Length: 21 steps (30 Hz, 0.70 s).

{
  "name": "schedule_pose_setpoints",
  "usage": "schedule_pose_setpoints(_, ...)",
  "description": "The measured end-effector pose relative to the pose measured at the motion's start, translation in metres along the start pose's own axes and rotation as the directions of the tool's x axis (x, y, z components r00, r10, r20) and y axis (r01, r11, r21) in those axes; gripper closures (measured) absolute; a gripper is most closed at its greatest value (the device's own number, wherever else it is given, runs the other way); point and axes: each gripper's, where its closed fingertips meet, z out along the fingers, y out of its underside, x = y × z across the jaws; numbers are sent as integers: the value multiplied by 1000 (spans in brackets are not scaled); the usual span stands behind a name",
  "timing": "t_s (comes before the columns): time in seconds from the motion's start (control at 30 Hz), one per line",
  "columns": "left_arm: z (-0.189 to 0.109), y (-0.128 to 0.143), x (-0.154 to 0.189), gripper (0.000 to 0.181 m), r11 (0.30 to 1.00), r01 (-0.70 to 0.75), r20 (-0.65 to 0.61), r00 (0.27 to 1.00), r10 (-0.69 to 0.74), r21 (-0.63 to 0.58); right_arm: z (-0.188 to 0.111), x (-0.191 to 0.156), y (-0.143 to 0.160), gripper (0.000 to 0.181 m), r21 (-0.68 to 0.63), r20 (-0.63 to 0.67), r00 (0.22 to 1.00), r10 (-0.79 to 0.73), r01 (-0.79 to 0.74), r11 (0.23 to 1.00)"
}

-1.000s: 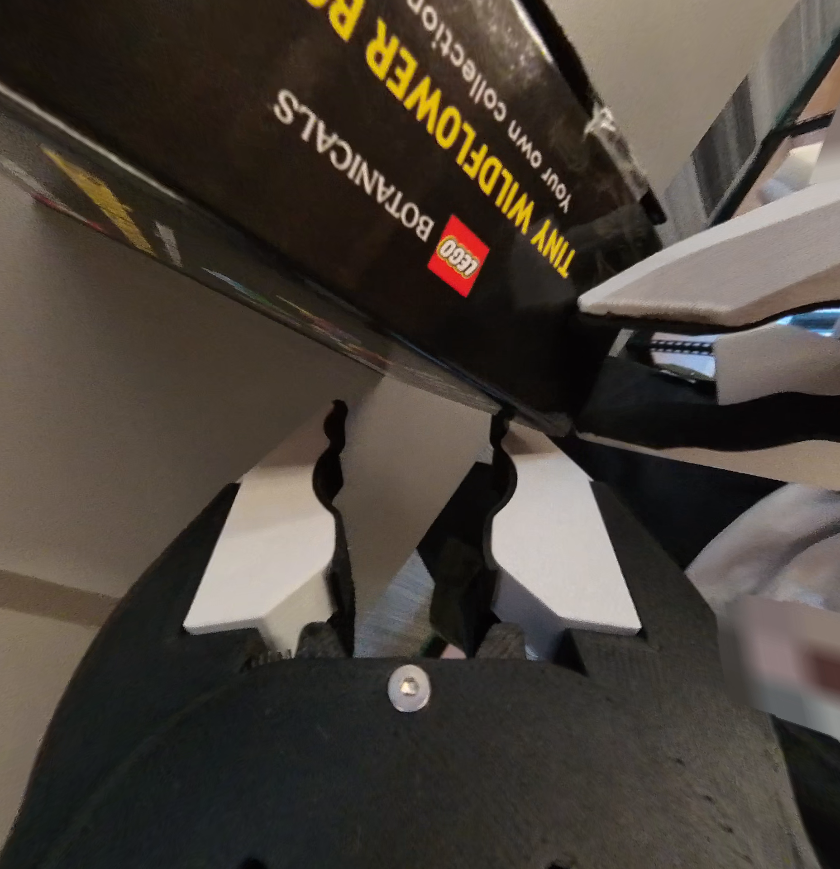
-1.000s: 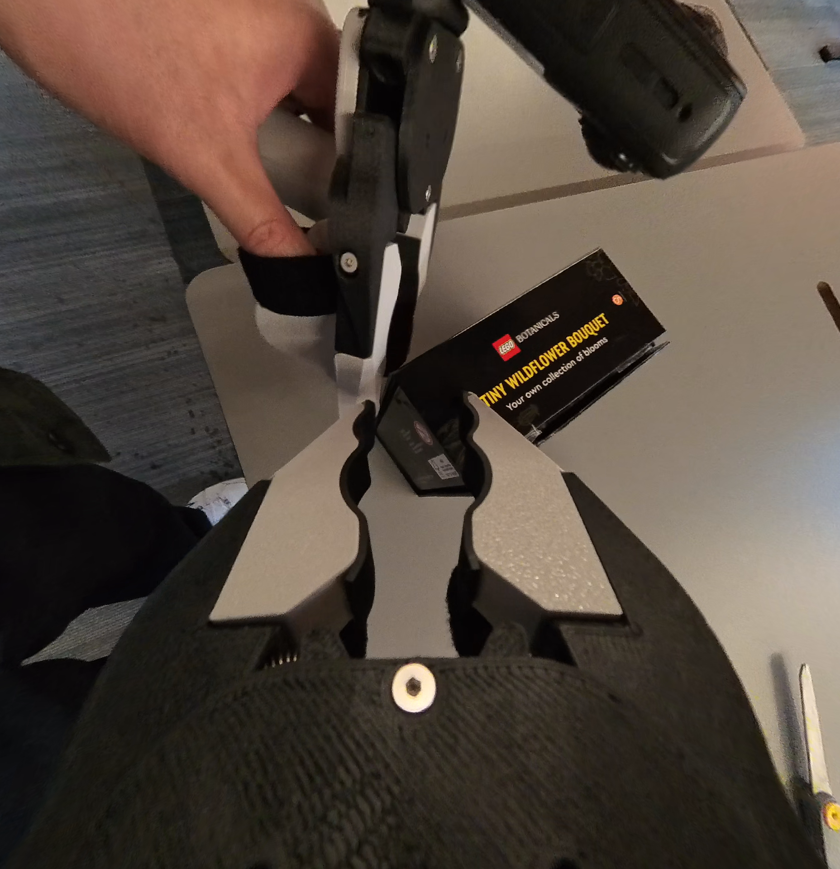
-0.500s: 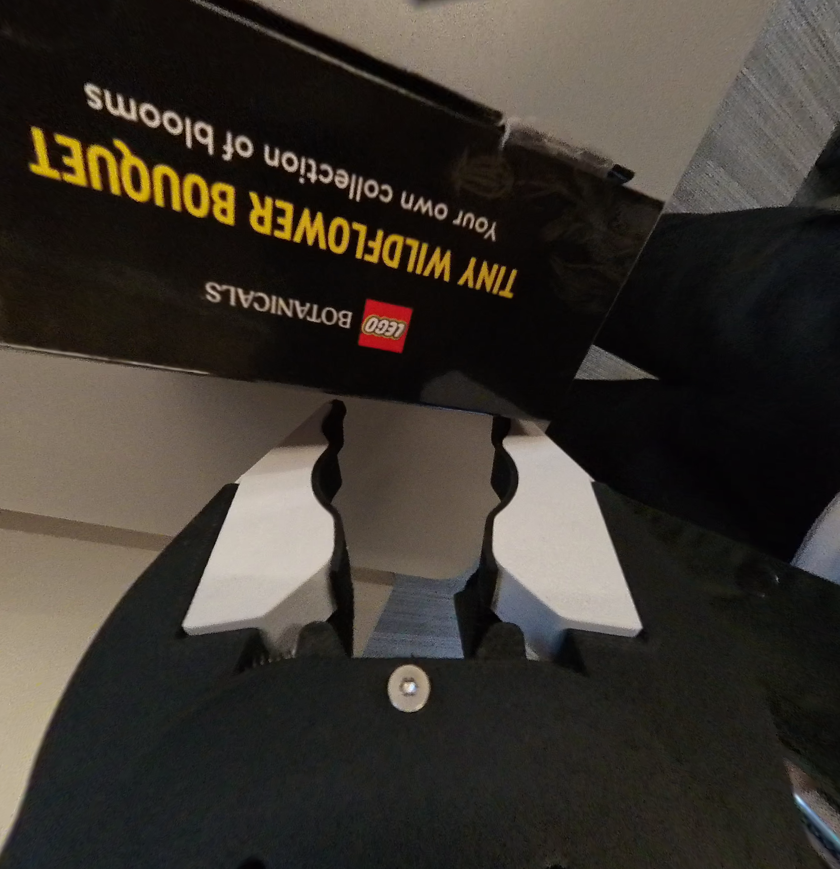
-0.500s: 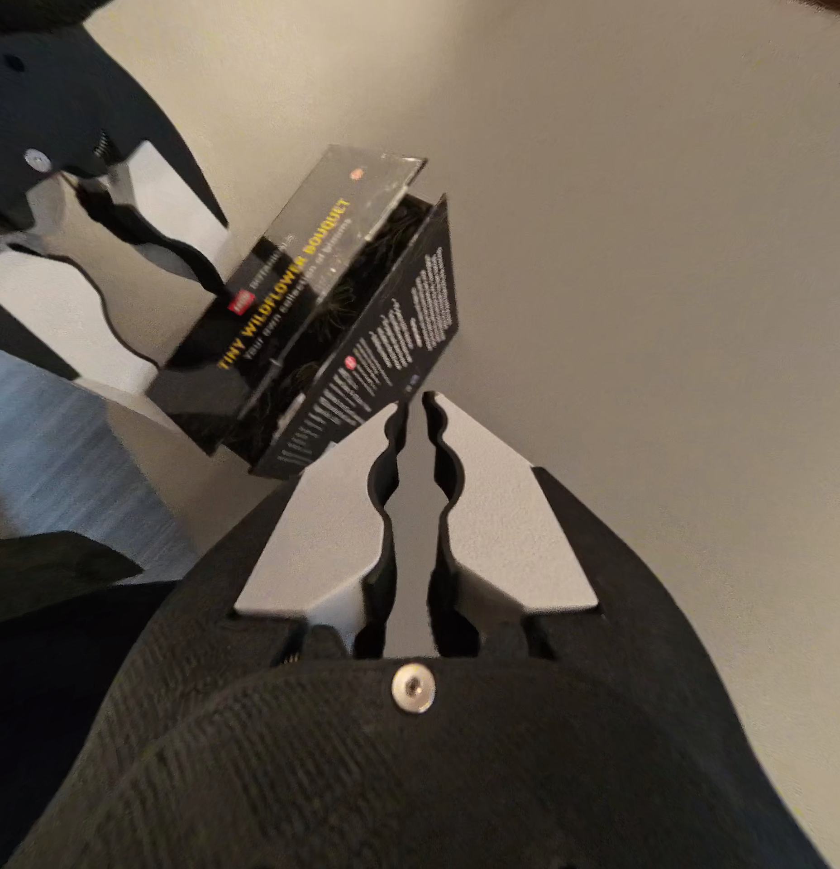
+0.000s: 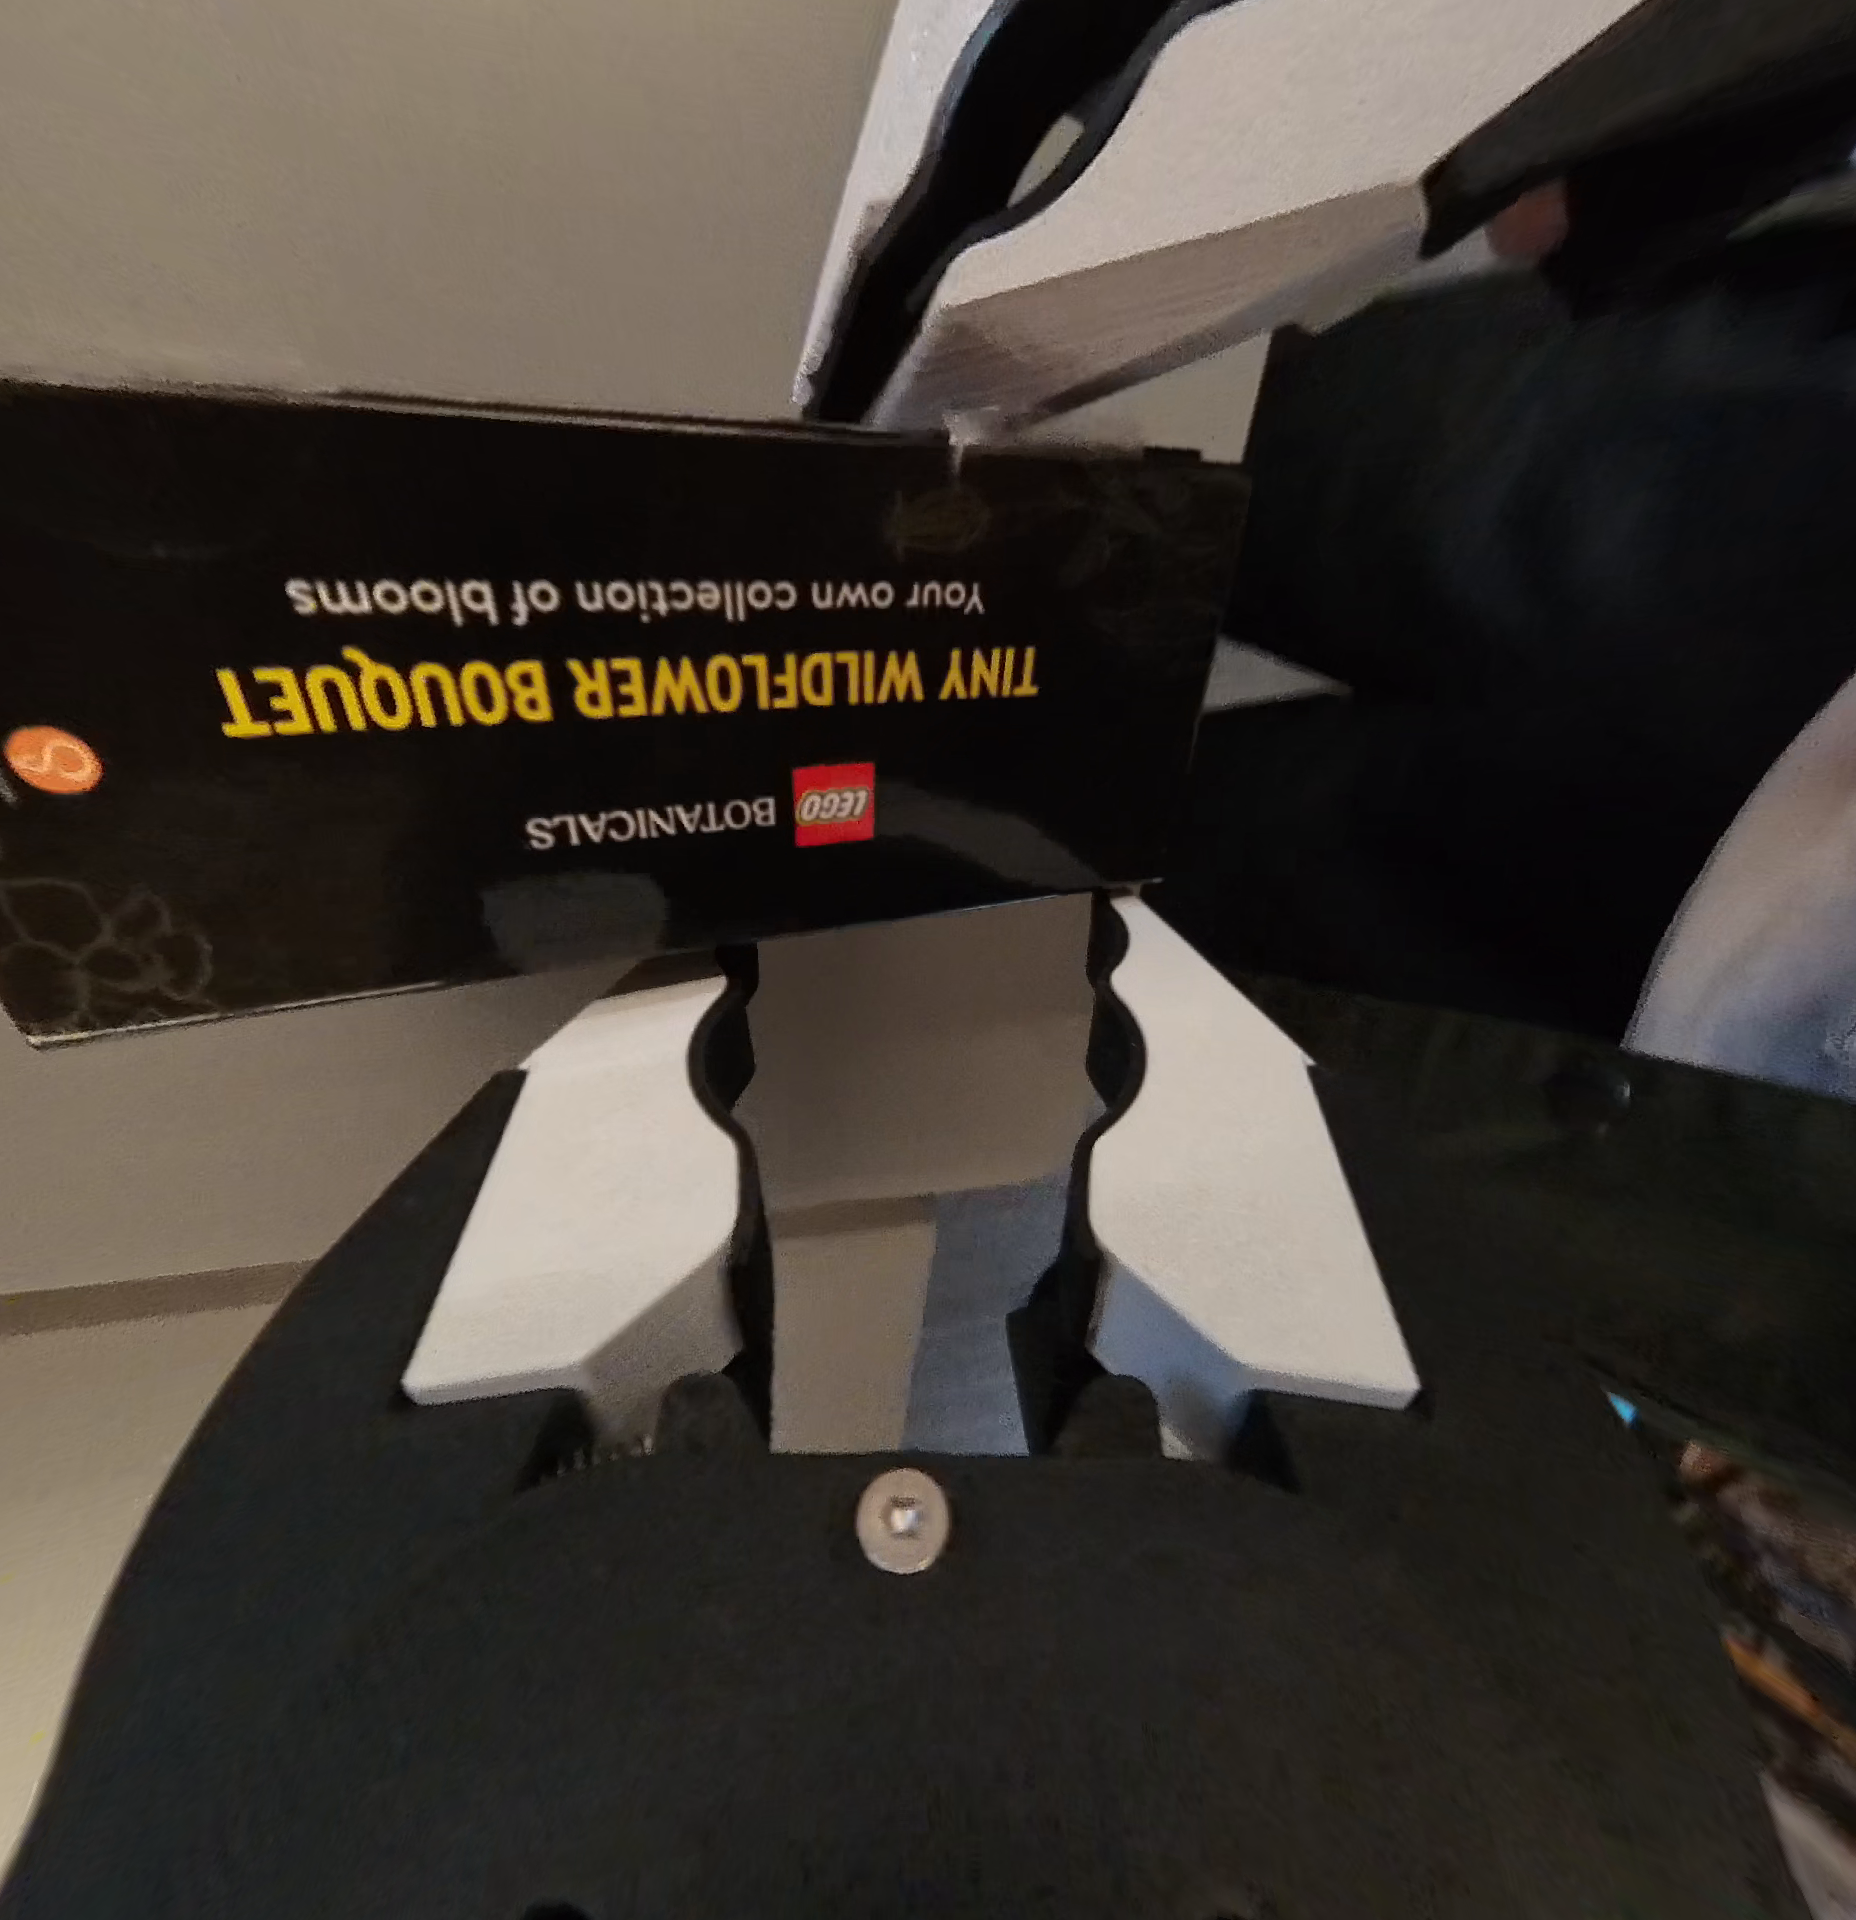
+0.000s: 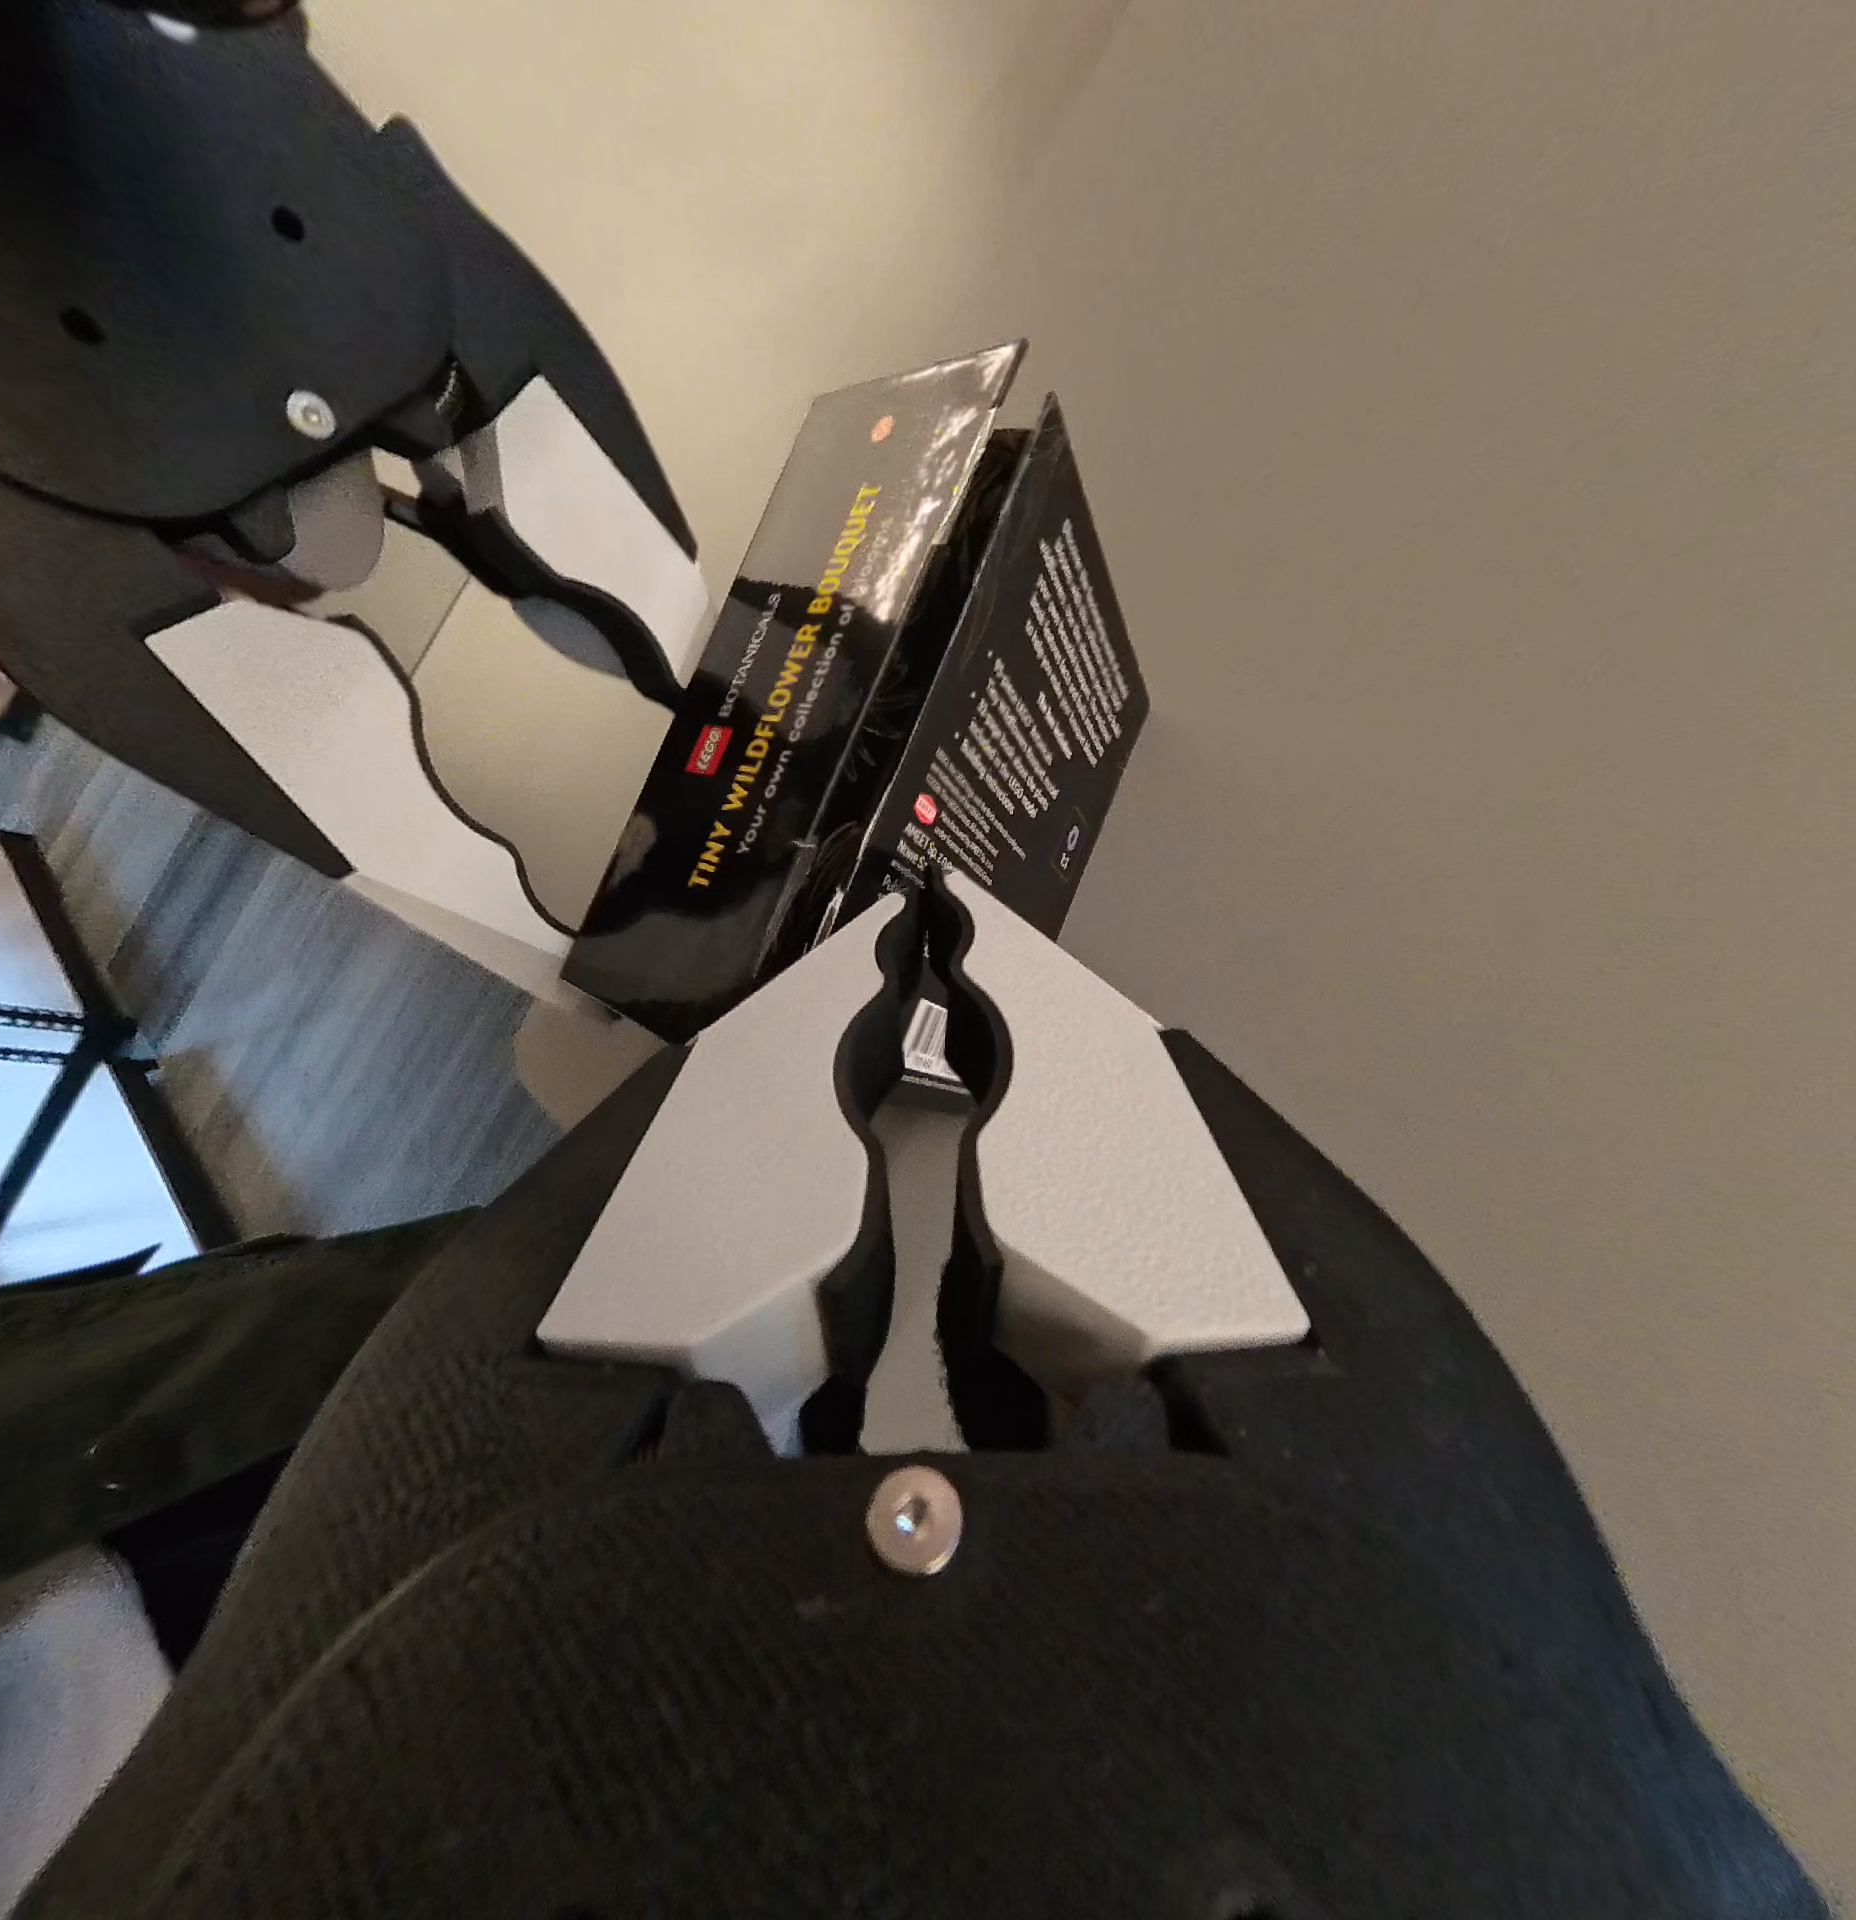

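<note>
Two grippers are set about one black carton (image 6: pixel 882 665), which is held above the pale table (image 6: pixel 1526 520): the right gripper (image 6: pixel 929 902) is pinched together on the edge of a carton flap, while the left gripper (image 5: pixel 919 925) is spread apart with its fingertips at the carton's printed face. Whether those left tips actually touch appears uncertain, as the carton's edge hides them. The pinch is best kept firm and the carton steady, so the thin flap is not torn or slipped.

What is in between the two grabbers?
A black box stands between them. In the right wrist view, the right gripper pinches its near flap, and the left gripper, wide open, reaches its other side.
</note>
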Motion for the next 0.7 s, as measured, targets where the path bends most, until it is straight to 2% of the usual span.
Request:
schedule_pose_setpoints(0.13, -2, 3, 0, 118, 984, -120, 20, 992, 124, -132, -6, -3, 8, 181, 25, -25, 999, 44, -43, 999)
schedule_pose_setpoints(0.27, 1, -2, 3, 116, 985, -132, 0, 991, 132, -108, -14, -1, 11, 181, 58, -11, 992, 124, -123, 991)
schedule_pose_setpoints(0.4, 3, -3, 6, 116, 998, -36, -45, 998, 38, 44, -22, -3, 3, 180, 109, 1, 987, 161, -160, 981)
schedule_pose_setpoints(0.5, -2, -6, 13, 115, 972, 87, -110, 992, -64, 217, -26, -1, 1, 173, 111, -34, 989, 142, -138, 984)
schedule_pose_setpoints(0.57, -10, -13, 20, 111, 915, 195, -197, 972, -131, 354, -28, -1, 0, 168, 100, -70, 993, 97, -90, 991)
schedule_pose_setpoints(0.63, -16, -17, 22, 106, 835, 303, -276, 942, -190, 460, -28, -4, -3, 154, 88, -92, 995, 51, -43, 995)
schedule_pose_setpoints(0.7, -14, -16, 21, 100, 786, 346, -281, 932, -228, 513, -27, -8, -5, 152, 66, -110, 994, -10, 17, 998)
